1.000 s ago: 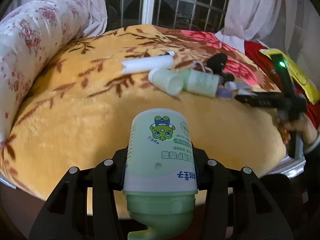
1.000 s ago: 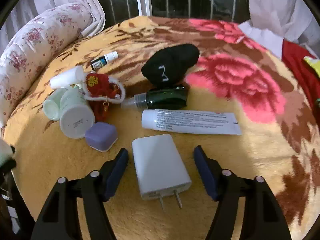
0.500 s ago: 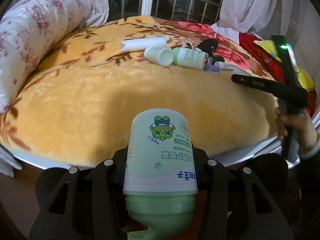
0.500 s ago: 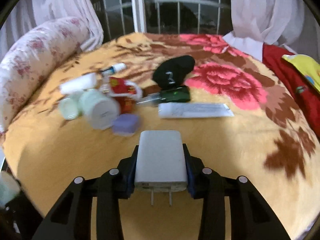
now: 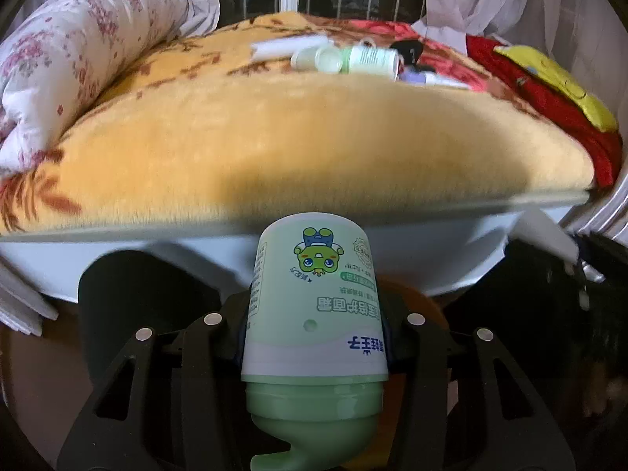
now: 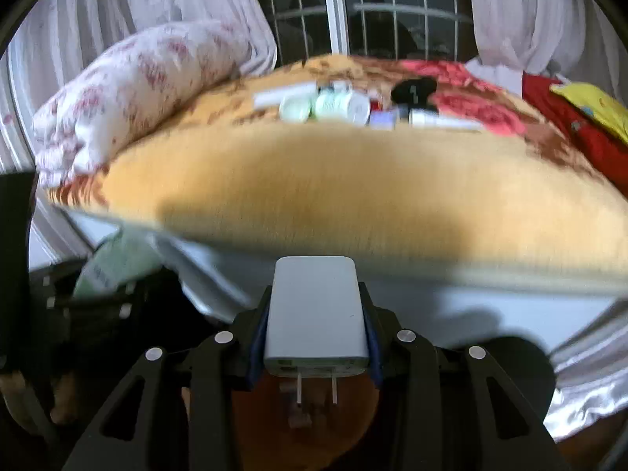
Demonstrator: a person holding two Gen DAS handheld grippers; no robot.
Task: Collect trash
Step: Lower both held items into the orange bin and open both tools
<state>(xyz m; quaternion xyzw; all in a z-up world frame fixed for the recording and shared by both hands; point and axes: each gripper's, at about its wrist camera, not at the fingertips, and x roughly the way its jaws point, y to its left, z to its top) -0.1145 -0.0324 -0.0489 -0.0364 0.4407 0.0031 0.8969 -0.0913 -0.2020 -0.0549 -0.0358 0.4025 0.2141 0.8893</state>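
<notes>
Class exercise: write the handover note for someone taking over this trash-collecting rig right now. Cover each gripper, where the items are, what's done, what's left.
Left gripper: shut on green cream bottle, off the bed.
Right gripper: shut on white charger, also off the bed.
Done: both items lifted.
Left: neither dropped yet; no bin clearly visible. On the blanket remain a white tube, pale bottles and more.

Ahead of the fingers I see a bed under an orange floral blanket (image 5: 298, 145), with a rolled white rose-print quilt (image 5: 78, 62) to their far left, red cloth (image 5: 549, 106) bearing a yellow item (image 5: 557, 82) to their far right, and a barred window (image 6: 353, 11) between white curtains (image 6: 522, 11) beyond.
</notes>
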